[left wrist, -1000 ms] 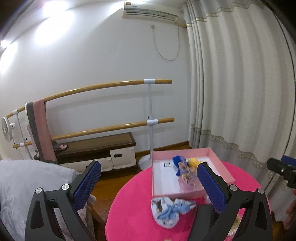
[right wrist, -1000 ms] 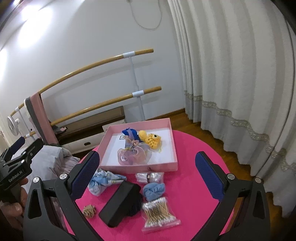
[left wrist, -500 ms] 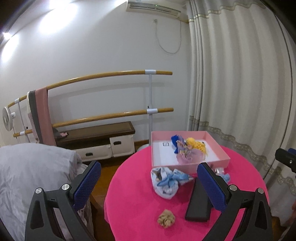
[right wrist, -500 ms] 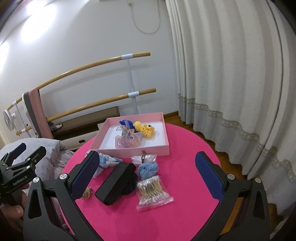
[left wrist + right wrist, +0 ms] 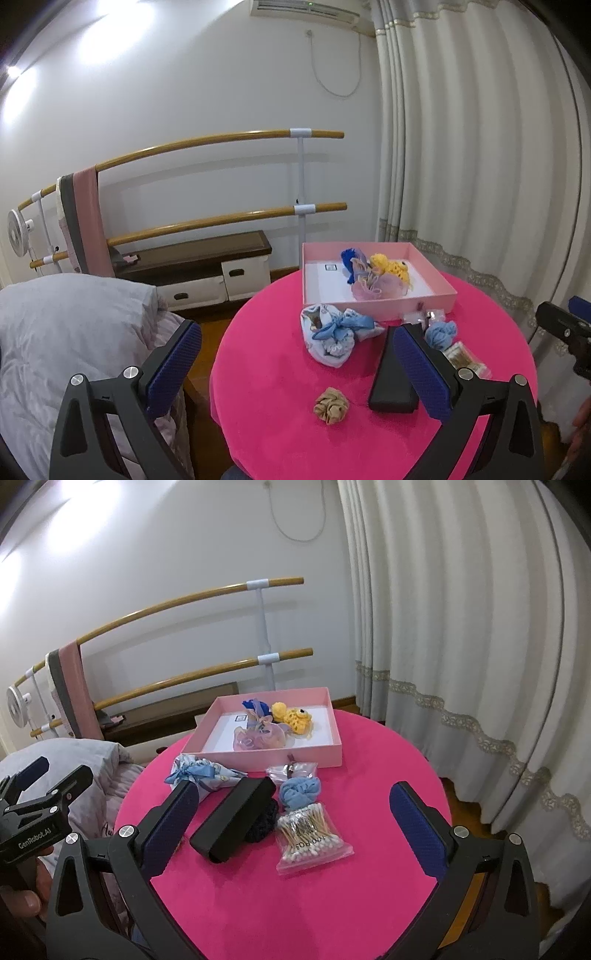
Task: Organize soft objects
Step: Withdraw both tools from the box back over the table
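Left wrist view: the left gripper (image 5: 295,363) hangs above the near edge of the pink table (image 5: 280,428), jaws spread wide, holding and touching nothing; the tan scrunchie (image 5: 331,405) lies just ahead, a little right of the midline between the fingers, well apart from them in height as far as I can judge; the printed pouch (image 5: 334,334) lies beyond it, and the pink box (image 5: 373,310) farther still, already holding a blue, a yellow and a lilac soft thing; the scrunchie is round, so no long axis matters.

Right wrist view: the right gripper (image 5: 295,825) is likewise released and empty; between its fingers lie the black case (image 5: 233,818), its long axis slanting away to the right, the blue scrunchie (image 5: 299,792) and the swab bag (image 5: 308,840); the tan scrunchie does not show here, so the left gripper looks nearer to it.
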### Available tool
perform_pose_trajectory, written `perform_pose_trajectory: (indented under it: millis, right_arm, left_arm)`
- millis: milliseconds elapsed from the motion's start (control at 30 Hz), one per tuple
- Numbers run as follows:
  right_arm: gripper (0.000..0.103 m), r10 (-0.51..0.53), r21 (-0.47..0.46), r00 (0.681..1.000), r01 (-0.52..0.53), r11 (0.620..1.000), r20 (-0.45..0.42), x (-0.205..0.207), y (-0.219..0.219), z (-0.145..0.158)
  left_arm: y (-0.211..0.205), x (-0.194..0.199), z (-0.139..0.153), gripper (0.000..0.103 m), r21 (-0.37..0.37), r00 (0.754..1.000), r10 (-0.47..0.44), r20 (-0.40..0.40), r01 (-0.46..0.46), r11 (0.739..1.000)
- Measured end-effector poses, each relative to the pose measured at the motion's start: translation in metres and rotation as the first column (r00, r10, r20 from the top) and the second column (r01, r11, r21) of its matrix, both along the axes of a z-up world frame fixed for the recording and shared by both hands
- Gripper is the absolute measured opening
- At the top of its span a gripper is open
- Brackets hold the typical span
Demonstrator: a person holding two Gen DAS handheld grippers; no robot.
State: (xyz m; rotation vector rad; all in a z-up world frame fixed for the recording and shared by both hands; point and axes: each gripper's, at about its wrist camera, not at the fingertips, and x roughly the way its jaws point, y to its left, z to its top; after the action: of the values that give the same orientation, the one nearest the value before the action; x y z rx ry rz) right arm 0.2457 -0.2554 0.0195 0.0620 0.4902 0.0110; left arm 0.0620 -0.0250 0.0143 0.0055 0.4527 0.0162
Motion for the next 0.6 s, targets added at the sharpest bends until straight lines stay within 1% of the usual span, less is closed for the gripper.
perform_pose_trajectory:
  millis: [200, 400, 600]
  right_arm:
    - [0.103, -0.030, 0.003, 0.999, 0.030, 1.000, -0.031, 0.006, -0.011, -0.010]
    - [0.103, -0.041, 0.004, 0.997, 0.042, 0.999, -0.065, 0.015, -0.017, -0.020]
    - [0.103, -0.046, 0.002, 0.994, 0.046, 0.999, -0.103, 0.025, -0.019, -0.033]
  left_arm:
    - [0.005, 0.006, -0.013, 0.103, 0.002, 0.998, 0.000, -0.057, 0.000, 1.000]
    - [0.006, 0.017, -0.029, 0.103, 0.008, 0.992, -0.018, -0.122, 0.019, 1.000]
    - [0.008, 0.032, -0.051, 0.103, 0.004, 0.983, -0.025, -0.180, 0.027, 1.000]
